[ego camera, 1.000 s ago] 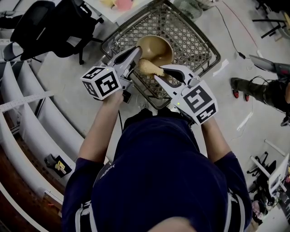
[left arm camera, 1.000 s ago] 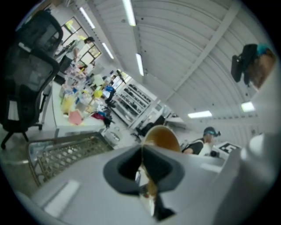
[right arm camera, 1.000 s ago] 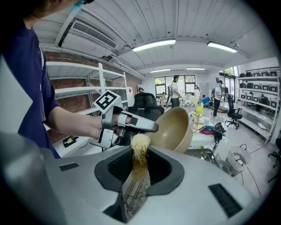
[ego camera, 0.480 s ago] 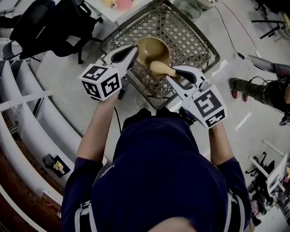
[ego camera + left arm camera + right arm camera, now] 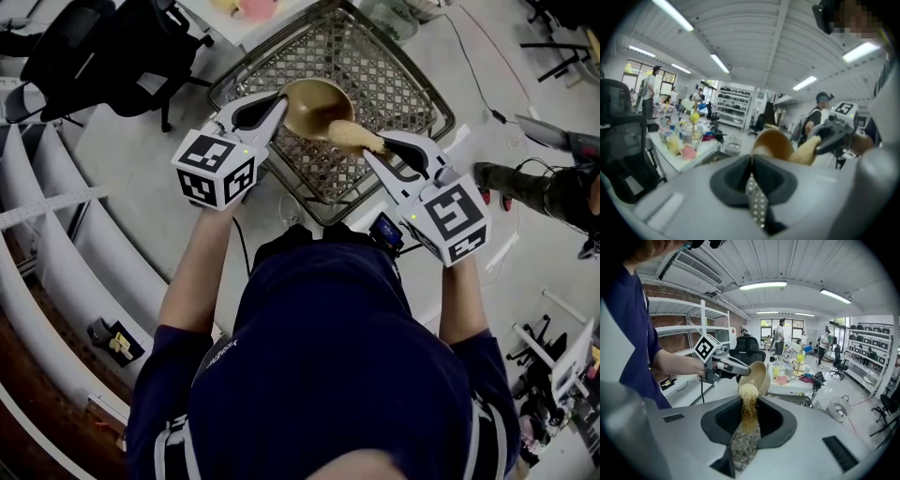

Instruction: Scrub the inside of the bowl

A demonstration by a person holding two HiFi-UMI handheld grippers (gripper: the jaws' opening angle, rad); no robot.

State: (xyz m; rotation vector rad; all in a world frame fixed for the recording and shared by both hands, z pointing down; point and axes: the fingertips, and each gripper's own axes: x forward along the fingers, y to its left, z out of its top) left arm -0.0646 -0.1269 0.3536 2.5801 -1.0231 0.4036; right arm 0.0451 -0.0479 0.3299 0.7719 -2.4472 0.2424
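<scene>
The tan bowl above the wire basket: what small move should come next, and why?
Probably push the yellowish fibrous scrubber deeper into the round tan bowl. The right gripper is shut on the scrubber, whose tip sits only at the bowl's rim. The left gripper pinches the rim's other side, so the inside is hardly being rubbed.

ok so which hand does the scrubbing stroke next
Right. The right hand-held gripper is shut on the scrubber, its tip at the mouth of the bowl; the left hand-held gripper holds the bowl by its rim.
</scene>
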